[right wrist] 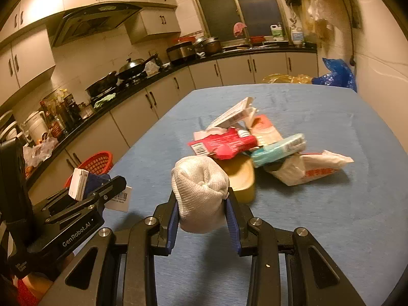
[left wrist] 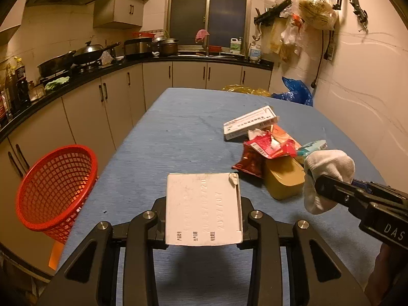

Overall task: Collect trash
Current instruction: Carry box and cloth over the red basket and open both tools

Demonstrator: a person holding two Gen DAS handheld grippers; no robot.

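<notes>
Kitchen counters curve round behind the blue table [left wrist: 183, 127] you are working over, and most of the job is still ahead of you. Your left gripper [left wrist: 202, 211] has its fingers closed narrow on a flat white carton [left wrist: 202, 209], lifted clear of the tabletop. Your right gripper [right wrist: 202, 204] is clamped on a balled white cloth [right wrist: 200, 191], which bulges out past the fingertips.

Neither piece has reached the red mesh basket [left wrist: 54, 191], which sits off the table edge, low and to the left of your left fingers. Whether anything is in it already, you cannot tell from here.

Just ahead of your right fingers lies the remaining heap: a tan tub [right wrist: 242, 178] almost touching the cloth, a red wrapper [right wrist: 224, 145] on top of it, a teal packet [right wrist: 278, 149], a white printed box [right wrist: 234, 113] farther back, and a white bag with red print [right wrist: 311, 168] to the right. So reckon two items in hand, none visibly binned, and at least five pieces left to gather.
</notes>
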